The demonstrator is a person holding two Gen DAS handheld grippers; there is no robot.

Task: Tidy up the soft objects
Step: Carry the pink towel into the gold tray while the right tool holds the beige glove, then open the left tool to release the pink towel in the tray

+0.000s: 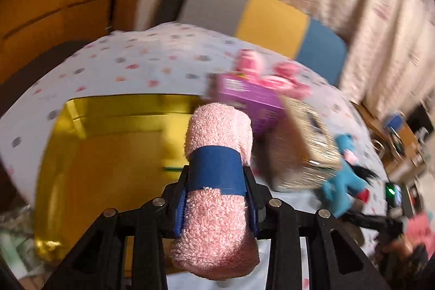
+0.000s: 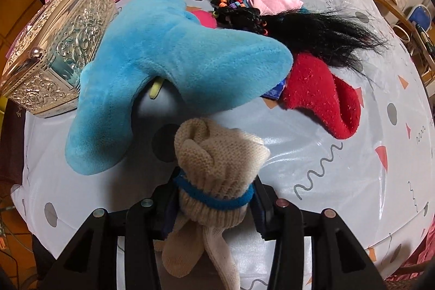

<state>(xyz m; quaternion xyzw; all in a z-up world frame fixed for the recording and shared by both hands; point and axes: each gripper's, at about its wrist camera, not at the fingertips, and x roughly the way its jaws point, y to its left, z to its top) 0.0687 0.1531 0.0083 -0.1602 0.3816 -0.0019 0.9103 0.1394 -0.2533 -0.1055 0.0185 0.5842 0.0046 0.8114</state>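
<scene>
Left claw [image 1: 216,197] angled down, clamped on rolled pink towel [image 1: 217,143] beside the gold box [image 1: 108,143]; right claw [image 2: 214,204] steep, gripping cream sock bundle [image 2: 217,159] near it.

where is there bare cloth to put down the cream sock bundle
Bare tablecloth lies right of the cream sock bundle, below the red sock. It is crowded around the blue plush, silver box and black hair piece.

L gripper [image 1: 217,197]: fingers clamped, angled down | R gripper [image 2: 214,205]: fingers clamped, steep down
</scene>
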